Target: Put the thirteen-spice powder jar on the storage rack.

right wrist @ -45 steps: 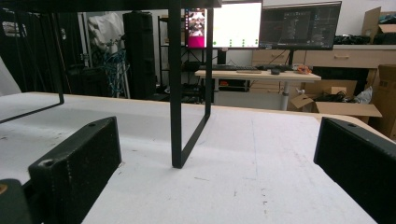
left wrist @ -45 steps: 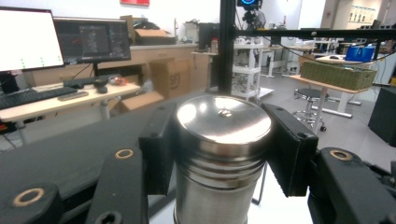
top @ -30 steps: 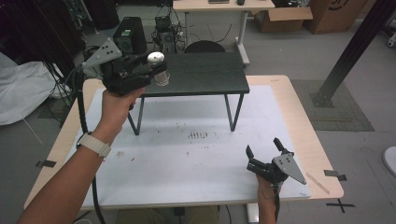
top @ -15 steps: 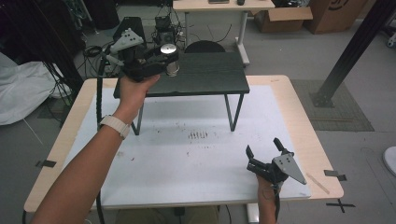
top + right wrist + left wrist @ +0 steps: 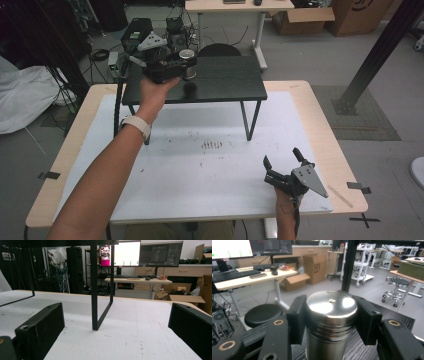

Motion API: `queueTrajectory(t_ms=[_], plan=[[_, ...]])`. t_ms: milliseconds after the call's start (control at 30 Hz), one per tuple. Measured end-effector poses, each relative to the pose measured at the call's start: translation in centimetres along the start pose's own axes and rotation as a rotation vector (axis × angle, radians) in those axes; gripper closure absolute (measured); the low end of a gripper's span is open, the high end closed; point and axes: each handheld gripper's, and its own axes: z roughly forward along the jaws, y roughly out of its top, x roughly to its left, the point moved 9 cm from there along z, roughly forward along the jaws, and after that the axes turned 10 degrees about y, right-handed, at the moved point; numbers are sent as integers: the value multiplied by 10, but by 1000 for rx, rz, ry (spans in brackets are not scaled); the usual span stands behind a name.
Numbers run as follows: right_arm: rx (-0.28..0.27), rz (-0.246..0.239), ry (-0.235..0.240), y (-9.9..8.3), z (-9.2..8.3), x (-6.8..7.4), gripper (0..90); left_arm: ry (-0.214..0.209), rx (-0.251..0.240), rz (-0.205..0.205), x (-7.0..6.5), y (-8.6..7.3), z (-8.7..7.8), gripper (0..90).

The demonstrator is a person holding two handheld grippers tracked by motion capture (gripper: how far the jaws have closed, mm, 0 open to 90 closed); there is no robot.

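A shiny steel canister [image 5: 187,55] with a flat lid is clamped between the jaws of my left gripper [image 5: 184,67], held just above the black raised shelf [image 5: 225,82] near its left part. In the left gripper view the canister [image 5: 329,322] stands upright, and both black pads [image 5: 298,317] press on its sides just below the lid. My right gripper [image 5: 280,156] rests low on the white mat [image 5: 200,180] at the front right, open with nothing between its jaws. Ahead of that gripper [image 5: 115,337] stands a shelf leg [image 5: 94,290].
The black shelf stands on thin metal legs [image 5: 248,125] at the back of the white mat, with room beneath it. Dark smudges [image 5: 212,145] mark the mat's middle. Beyond the table are a round stool [image 5: 220,50], a desk and cardboard boxes [image 5: 305,17].
My left gripper has carried the canister to the right and farther back, from the shelf's left edge to over its top. The right gripper has stayed still.
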Motion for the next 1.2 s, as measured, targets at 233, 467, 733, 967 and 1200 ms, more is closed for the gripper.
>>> queueTrajectory(t_ms=[233, 467, 733, 967, 1200], plan=[[1, -1, 0, 0, 0, 0, 3, 21, 38, 16, 3, -7, 6, 489], [1, -2, 0, 0, 0, 0, 3, 39, 79, 48, 2, -12, 9, 488], [1, -2, 0, 0, 0, 0, 3, 37, 81, 41, 2, -12, 10, 486], [0, -1, 0, 0, 0, 0, 3, 13, 60, 10, 4, -10, 6, 364], [0, -1, 0, 0, 0, 0, 3, -1, 37, 11, 4, -5, -6, 216]])
